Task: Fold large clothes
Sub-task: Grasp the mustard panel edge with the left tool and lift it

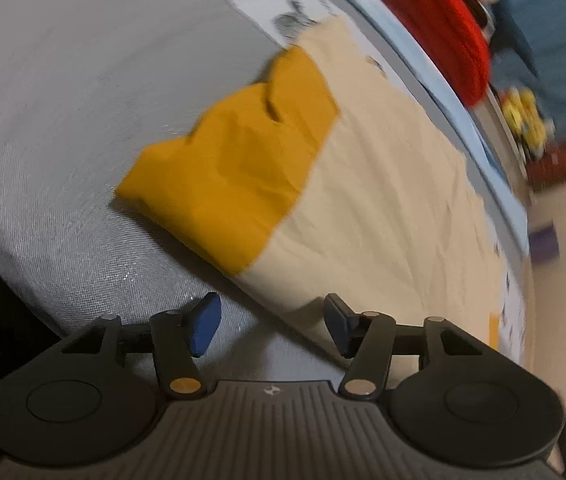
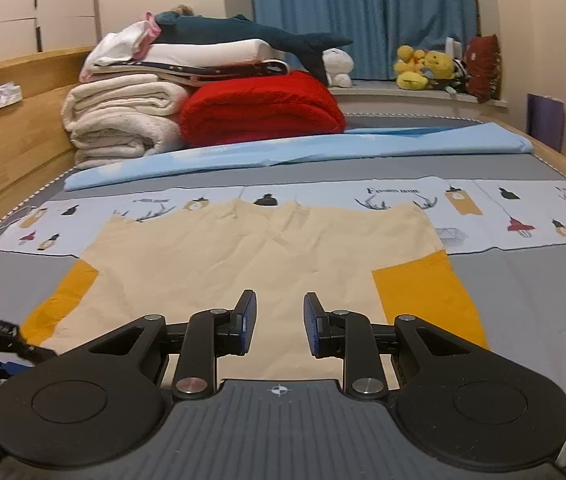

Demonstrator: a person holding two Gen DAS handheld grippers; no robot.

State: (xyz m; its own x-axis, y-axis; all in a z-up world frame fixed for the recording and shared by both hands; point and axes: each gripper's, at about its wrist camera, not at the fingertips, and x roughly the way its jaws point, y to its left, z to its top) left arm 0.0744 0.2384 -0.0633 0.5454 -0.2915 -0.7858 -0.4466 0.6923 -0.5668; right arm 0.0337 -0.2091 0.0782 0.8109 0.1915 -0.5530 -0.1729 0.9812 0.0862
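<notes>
Both grippers hover empty over the cream shirt (image 2: 267,248) spread flat on the bed (image 2: 523,280): left gripper (image 1: 271,328) wide open beside its crumpled mustard sleeve (image 1: 235,160), right gripper (image 2: 279,324) partly open above the near hem. Folding seems barely started; next, the left likely pinches that sleeve inward.

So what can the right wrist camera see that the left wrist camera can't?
Only the right wrist view shows the right tool, open over the cream shirt, the shirt's second yellow sleeve, the white blankets and the plush shark. Only the left wrist view shows the left tool from behind, open and empty. Both show the shirt, one yellow sleeve and the red blanket.
</notes>
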